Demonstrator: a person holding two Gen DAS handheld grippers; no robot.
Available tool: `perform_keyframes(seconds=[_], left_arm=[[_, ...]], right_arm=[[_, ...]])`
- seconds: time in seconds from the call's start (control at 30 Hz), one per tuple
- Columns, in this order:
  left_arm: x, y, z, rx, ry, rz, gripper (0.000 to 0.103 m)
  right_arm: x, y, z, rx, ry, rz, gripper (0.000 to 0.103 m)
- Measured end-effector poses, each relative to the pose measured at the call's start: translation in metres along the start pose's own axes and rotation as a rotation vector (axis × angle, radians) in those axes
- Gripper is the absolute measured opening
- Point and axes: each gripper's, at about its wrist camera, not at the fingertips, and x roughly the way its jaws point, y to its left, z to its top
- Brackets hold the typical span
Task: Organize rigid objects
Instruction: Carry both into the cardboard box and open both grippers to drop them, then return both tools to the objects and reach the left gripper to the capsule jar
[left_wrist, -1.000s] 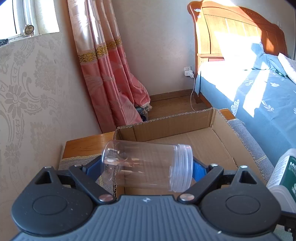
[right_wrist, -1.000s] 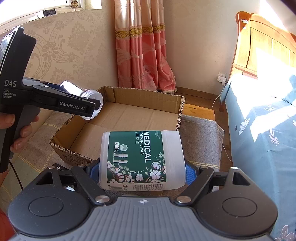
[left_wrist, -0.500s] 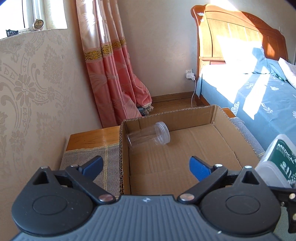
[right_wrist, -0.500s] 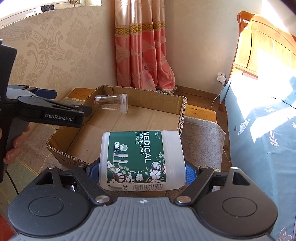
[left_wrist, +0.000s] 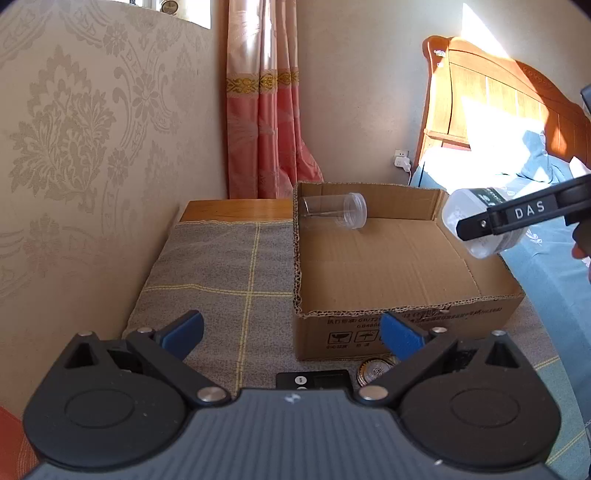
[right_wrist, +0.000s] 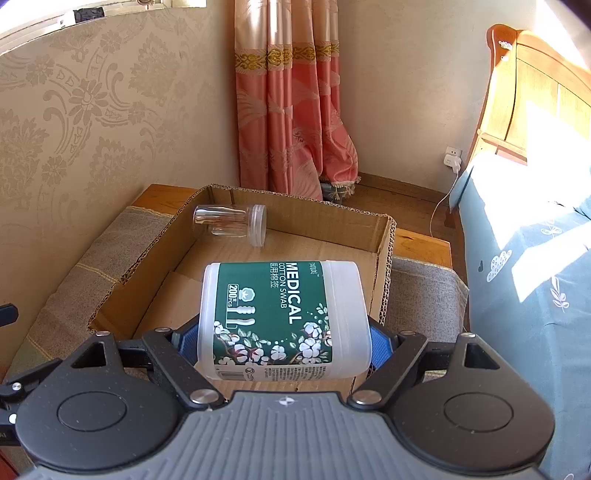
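Indoors, grey checked cloth bedside.

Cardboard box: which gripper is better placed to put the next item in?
Right. The right gripper is shut on the swab tub just above the box. The left gripper, open and empty, sits short of it.

Clear glossy plastic jar; corrugated cardboard box

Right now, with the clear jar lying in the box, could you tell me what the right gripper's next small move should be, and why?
Probably ease the right gripper forward over the cardboard box and release: it grips the cotton swab tub above the near edge, and the floor beside the clear jar is bare.
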Motion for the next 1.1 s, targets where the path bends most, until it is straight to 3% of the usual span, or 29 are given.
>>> perform_keyframes(seconds=[0.27, 0.33, 0.47, 0.8, 1.1], left_arm=[[-0.004, 0.013, -0.011, -0.008, 0.025, 0.026, 0.101], [-0.006, 0.016, -0.012, -0.011, 0.022, 0.025, 0.101], [-0.008, 0.019, -0.012, -0.012, 0.023, 0.022, 0.101], [-0.015, 0.020, -0.016, 0.006, 0.023, 0.024, 0.102], [-0.016, 0.018, -0.025, 0.027, 0.051, 0.026, 0.102]], right_arm=[[0.046, -0.003, 0.034, 0.042, 0.006, -0.046, 0.088], [0.050, -0.004, 0.040, 0.062, -0.009, -0.076, 0.103], [0.042, -0.003, 0.038, 0.080, -0.017, -0.068, 0.103], [0.000, 0.005, 0.004, 0.082, -0.027, -0.067, 0.103], [-0.034, 0.010, -0.054, 0.090, -0.056, -0.068, 0.103]])
